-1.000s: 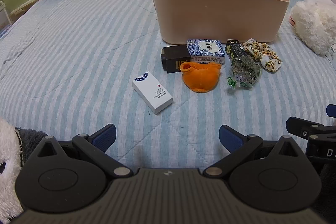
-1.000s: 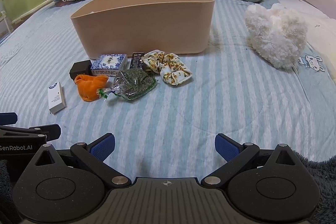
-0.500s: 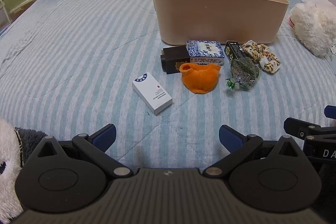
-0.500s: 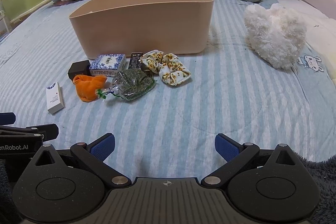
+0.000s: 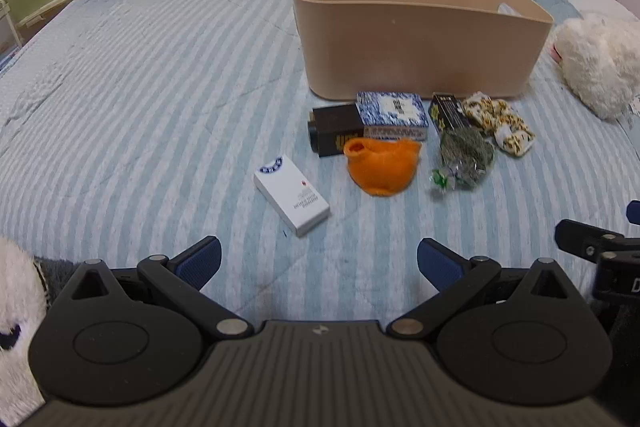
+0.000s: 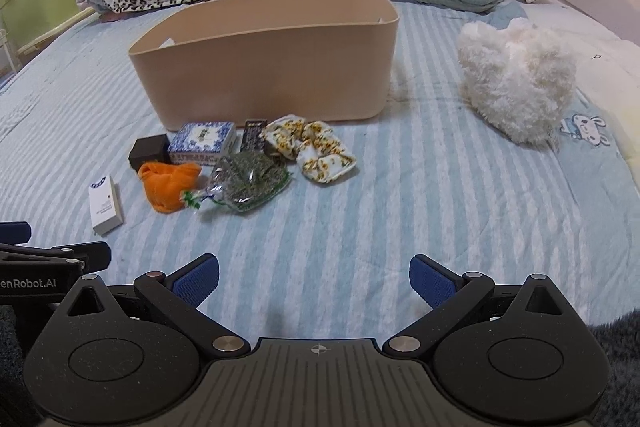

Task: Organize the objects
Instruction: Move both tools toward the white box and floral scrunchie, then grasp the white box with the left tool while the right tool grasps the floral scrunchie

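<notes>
Left fingers (image 5: 319, 259): apart, holding nothing, near the white box (image 5: 291, 195).
Right fingers (image 6: 314, 281): apart, holding nothing, well short of the pile.
Items: all on the bed (image 5: 140, 99), just near of the bin (image 5: 420, 39).
Risk: soft quilt may yield, so flat boxes tip or slide.
Risk: crowded pile; fingers may snag the scrunchie (image 6: 316, 149) or herb bag (image 6: 248, 183).

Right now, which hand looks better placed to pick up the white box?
Left, probably. The white box lies just ahead of the open left gripper; from the open right gripper it sits far off to the left side.
</notes>
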Demonstrator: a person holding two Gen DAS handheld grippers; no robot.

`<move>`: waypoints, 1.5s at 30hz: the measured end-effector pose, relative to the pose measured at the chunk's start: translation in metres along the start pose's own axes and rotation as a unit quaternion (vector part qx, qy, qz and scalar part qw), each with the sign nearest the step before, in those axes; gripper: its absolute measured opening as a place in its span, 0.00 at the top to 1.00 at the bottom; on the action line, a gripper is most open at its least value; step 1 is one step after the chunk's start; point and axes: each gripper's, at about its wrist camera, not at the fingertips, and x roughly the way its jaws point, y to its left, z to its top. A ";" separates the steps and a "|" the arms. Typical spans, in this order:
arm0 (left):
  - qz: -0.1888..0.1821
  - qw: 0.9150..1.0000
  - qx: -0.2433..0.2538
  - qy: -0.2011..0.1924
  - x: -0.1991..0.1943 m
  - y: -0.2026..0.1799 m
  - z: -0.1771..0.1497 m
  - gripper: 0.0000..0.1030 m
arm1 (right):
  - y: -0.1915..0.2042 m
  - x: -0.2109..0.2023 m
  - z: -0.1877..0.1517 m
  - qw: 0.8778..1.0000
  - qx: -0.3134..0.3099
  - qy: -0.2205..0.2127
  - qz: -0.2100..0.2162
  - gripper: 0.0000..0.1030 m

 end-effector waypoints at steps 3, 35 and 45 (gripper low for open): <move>0.002 1.000 -0.009 -0.003 0.001 0.005 0.009 0.00 | -0.005 0.001 0.008 1.000 0.001 -0.002 -0.006 0.00; 0.027 0.993 -0.050 0.108 0.113 0.049 0.059 0.00 | -0.017 0.112 0.080 0.997 -0.067 0.044 0.001 0.07; 0.011 0.994 -0.031 0.108 0.106 0.042 0.043 0.09 | -0.005 0.128 0.074 0.995 -0.074 0.061 0.018 0.33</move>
